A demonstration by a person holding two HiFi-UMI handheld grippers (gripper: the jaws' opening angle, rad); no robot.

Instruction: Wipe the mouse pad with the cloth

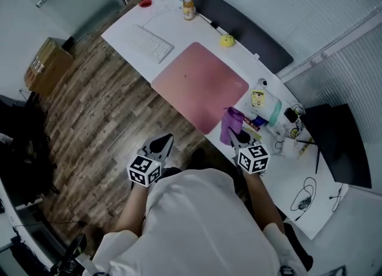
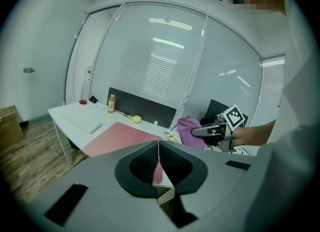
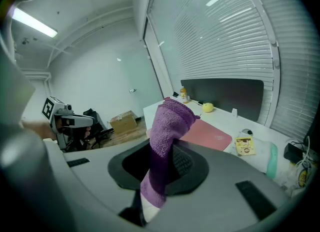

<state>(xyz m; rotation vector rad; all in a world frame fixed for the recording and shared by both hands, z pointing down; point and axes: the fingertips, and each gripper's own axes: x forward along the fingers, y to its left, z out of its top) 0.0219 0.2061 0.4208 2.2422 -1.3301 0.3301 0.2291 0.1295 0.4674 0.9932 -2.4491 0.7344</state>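
Left tongs [image 2: 159,162]: pressed together on nothing, held over the floor, left of the surface [image 1: 179,27].
Right tongs [image 3: 161,173]: clamped on the purple cloth [image 3: 169,123], which sticks up above them.
Mouse pad [image 1: 200,86]: pink, just beyond. I'd lay the cloth flat on it, then sweep evenly.

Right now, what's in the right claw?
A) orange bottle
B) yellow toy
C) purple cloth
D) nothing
C: the right gripper view shows the purple cloth clamped in the right claw, with its free end standing up past the jaws. The pink mouse pad lies on the desk beyond.
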